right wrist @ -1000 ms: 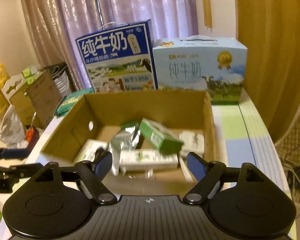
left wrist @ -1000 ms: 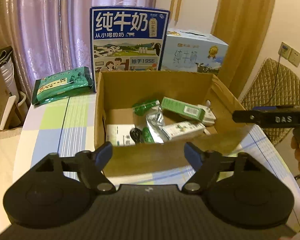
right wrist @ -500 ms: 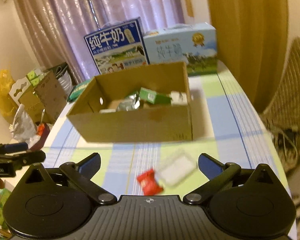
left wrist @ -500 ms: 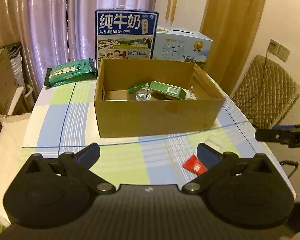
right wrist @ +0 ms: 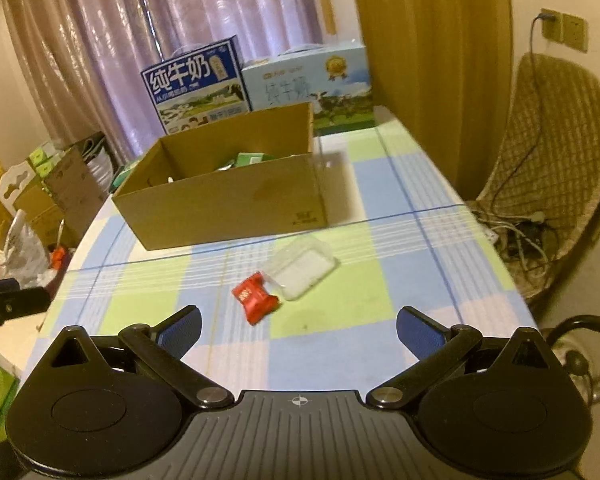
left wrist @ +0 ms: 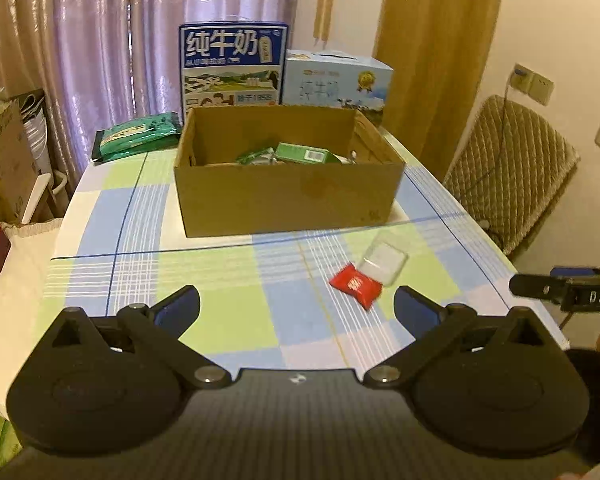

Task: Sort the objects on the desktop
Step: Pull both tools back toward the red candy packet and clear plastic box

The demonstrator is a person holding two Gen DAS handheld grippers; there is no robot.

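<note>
Toward the table's near edge I now have both tools pulled back from the cardboard box (left wrist: 288, 196), where a second ago they hung right over its opening. My left gripper (left wrist: 296, 304) and right gripper (right wrist: 298, 326) both stand wide and empty. That retreat brings two loose things into view — a red packet (right wrist: 256, 299) touching a clear plastic container (right wrist: 302, 267), between me and the box. I judge those go in next.
</note>
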